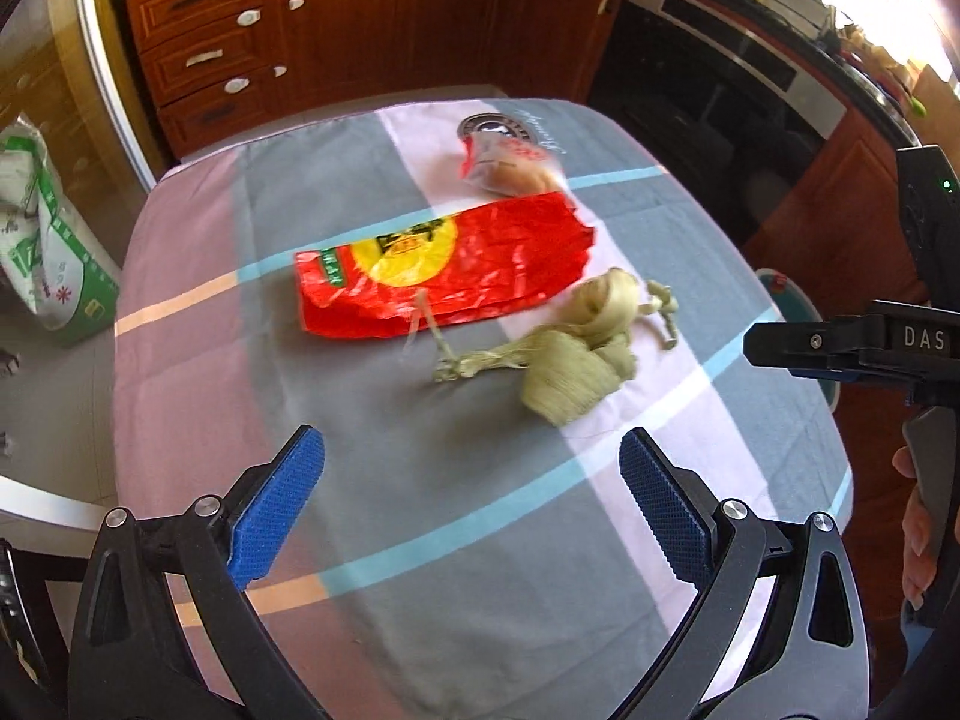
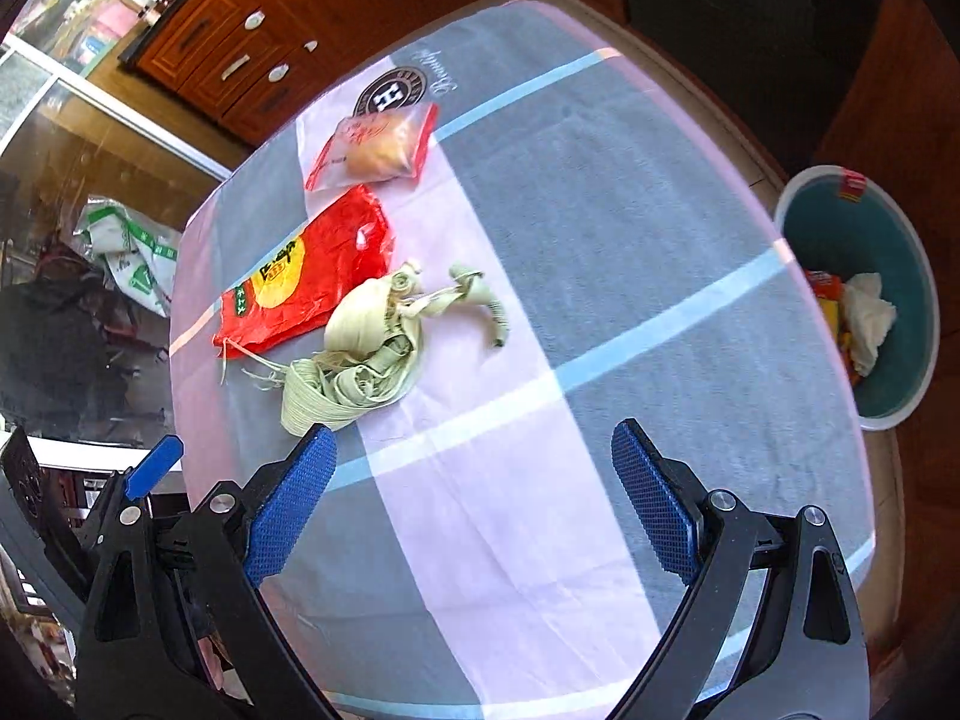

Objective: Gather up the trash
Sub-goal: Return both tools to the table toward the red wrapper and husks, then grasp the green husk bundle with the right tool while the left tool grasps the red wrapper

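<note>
While both of my grippers hang above the near part of the round table under its grey, pink and blue striped cloth, nothing is held in either: the left gripper has its blue pads spread wide over bare cloth, and the right gripper is likewise released and empty. Taking the flat red plastic bag with a yellow circle as my landmark, the tangle of pale green, straw-like leaf strips lies just on the near side of it, touching its edge, and the small clear packet with red print and something tan inside sits just beyond it, towards the wooden cabinets. Well away from the bag, off the table's edge on the right gripper's side, stands the teal round bin with a white rim, already holding crumpled white paper and a yellow-red wrapper. I judge the jaws are kept wide because the leaf bundle is bulky and loose; it is nearest and probably the next pick, though stray strips could trail or drop.
</note>
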Tool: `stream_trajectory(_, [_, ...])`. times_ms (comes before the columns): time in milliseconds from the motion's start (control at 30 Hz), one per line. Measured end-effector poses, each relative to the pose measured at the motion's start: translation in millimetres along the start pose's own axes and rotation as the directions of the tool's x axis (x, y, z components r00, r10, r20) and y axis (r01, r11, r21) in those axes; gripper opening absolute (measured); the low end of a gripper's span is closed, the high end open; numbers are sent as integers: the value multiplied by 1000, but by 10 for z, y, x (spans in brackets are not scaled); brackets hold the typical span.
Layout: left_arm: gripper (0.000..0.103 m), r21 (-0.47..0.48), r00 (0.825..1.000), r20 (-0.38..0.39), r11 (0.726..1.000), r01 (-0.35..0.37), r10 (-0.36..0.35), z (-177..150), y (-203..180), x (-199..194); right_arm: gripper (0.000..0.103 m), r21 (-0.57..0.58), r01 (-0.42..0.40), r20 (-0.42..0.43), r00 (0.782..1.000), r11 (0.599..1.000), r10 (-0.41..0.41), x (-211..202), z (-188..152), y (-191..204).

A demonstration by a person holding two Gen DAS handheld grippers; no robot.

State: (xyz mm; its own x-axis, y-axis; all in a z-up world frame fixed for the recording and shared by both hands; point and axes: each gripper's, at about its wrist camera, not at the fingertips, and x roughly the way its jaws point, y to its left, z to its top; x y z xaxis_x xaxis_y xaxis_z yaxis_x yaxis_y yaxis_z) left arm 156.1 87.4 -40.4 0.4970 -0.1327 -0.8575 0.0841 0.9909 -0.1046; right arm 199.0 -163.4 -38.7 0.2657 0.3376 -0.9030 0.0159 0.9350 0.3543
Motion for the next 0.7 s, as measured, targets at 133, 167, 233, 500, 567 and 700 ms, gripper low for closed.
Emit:
stream_trajectory(133, [99, -31, 999, -22, 999, -39, 38, 13, 355, 94, 89, -40, -22, -46, 999, 999, 20, 330, 70, 301])
stream_trajectory(167, [99, -40, 999, -29, 998, -46, 45, 19, 431, 126, 89, -48, -21, -52, 999, 999, 18, 383, 85, 348])
stream_trajectory(233, [99, -47, 998, -32, 997, -59, 58, 32, 549, 188, 89, -60, -20, -55, 998, 998, 16, 483, 121, 430])
stream_trajectory(500, [99, -53, 996, -49, 996, -78, 76, 148, 800, 402, 89, -99, 18, -47, 999, 995, -23, 713, 264, 571])
stream_trajectory(567, [99, -48, 995, -52, 995, -83, 81, 190, 823, 453, 89, -108, 17, -46, 999, 994, -22, 753, 310, 579])
stream_trajectory(700, [99, -31, 995, -54, 996, -83, 81, 263, 846, 536, 78, -130, 20, -49, 998, 991, -27, 885, 385, 617])
